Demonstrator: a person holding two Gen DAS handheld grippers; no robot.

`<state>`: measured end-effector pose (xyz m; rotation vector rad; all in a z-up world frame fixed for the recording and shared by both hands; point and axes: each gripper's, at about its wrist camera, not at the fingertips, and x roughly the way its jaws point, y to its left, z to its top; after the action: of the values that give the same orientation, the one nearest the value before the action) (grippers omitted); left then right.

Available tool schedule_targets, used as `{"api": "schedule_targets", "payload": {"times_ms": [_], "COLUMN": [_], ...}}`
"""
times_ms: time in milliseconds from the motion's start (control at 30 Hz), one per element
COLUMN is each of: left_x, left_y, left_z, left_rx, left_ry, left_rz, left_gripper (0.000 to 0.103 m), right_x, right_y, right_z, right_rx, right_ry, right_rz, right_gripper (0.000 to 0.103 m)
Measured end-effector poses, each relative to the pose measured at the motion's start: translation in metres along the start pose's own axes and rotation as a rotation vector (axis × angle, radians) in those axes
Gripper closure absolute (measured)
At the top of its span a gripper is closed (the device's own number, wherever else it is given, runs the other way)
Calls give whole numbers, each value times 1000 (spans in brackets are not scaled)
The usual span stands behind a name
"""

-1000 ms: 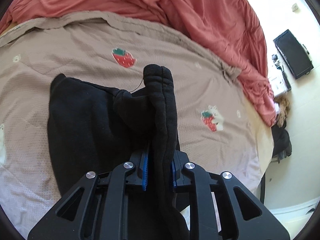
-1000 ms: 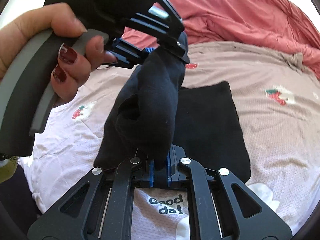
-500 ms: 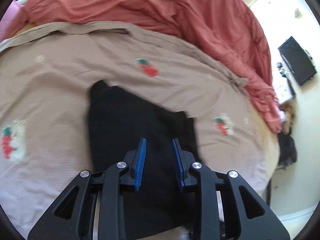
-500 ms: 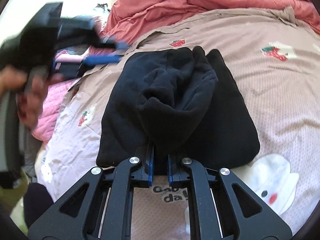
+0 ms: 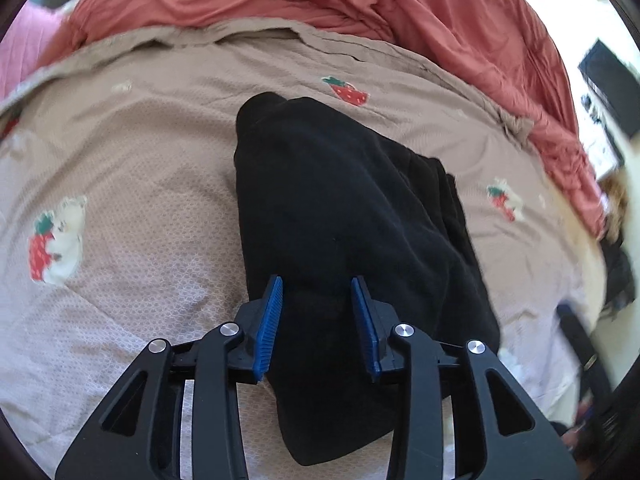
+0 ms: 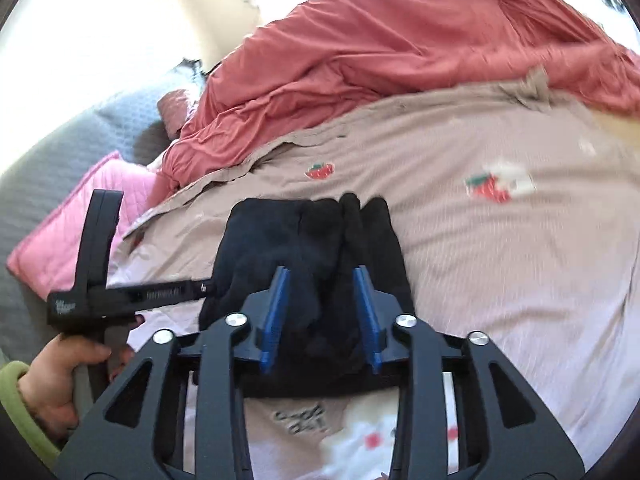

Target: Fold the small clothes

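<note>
The black garment (image 5: 344, 208) lies on the bed, spread over the beige strawberry-print cover (image 5: 152, 184), a long dark slab running in the left wrist view from about 12 o'clock down to 6 o'clock, with bunched layered folds along its 3 o'clock edge. From the right wrist view the same black garment (image 6: 316, 240) sits dead centre, its far edge gathered into soft ridges at 12 o'clock. The left tool (image 5: 318, 324) hangs over the near end of the cloth with its blue pads (image 5: 270, 320) spread well apart, nothing pinched between them, just black fabric showing below the gap. The right tool (image 6: 322, 316) is in the same state: wide open, blue pads (image 6: 276, 312) either side of the garment's near edge, gripping nothing. Out at 9 o'clock in the right wrist view the left tool (image 6: 100, 280) shows again as a black frame, and the left hand (image 6: 60, 376) holding its handle sits at 8 o'clock with a green sleeve cuff (image 6: 16, 404) behind it. Beyond the garment, a rumpled red blanket (image 5: 320, 0) fills the 12 o'clock band, heaped along the far side of the cover. A pink pillow (image 6: 92, 208) lies at 9 o'clock beside it. Down at 6 o'clock, just under the right tool, pale fabric with printed lettering (image 6: 300, 420) peeks out, too blurred to read.
</note>
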<state>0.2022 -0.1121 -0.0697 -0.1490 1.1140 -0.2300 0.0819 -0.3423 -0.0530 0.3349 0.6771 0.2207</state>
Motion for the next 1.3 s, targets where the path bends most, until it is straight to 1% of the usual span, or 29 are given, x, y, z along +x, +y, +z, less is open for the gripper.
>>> {"api": "schedule_targets", "payload": {"times_ms": [133,267,300,367,500,667,967,1033,1067,1100,1133,1167,1300], "left_x": [2,0,0,-1,-3,-4,-6,-6,-7,-7,-8,-8,-13], "left_y": [-4,-9,-10,-13,-16,-15,-11,-11,-10,-10,-10,-10,-11], "left_z": [-6,-8,-8,-9,-12,-13,-15,-15,-15,-15,-15,-15,-16], "left_rx": [45,83,87,98,115,109,97,96,99,101,100,97,94], "left_ry": [-16,-29,-30,-35,-50,-59,-67,-67,-68,-68,-68,-68,-75], "left_rz": [38,67,71,82,94,89,72,69,70,72,70,68,64], "left_gripper": [69,69,69,69,69,69,69,69,69,66,65,65,65], "right_x": [29,70,82,106,126,129,133,134,133,133,132,131,123], "right_y": [-8,-15,-18,-25,-29,-28,-22,-18,-15,-12,-11,-9,-1], "right_z": [20,34,36,36,19,19,16,16,17,17,18,19,25], "right_rx": [3,10,21,40,45,45,28,8,-13,-27,-38,-49,-111], "right_ry": [78,184,212,270,323,325,305,304,301,297,292,286,256], "right_rz": [55,119,119,141,179,199,228,232,229,227,224,220,195], "right_gripper": [73,72,71,71,71,68,69,73,77,83,86,94,99]}}
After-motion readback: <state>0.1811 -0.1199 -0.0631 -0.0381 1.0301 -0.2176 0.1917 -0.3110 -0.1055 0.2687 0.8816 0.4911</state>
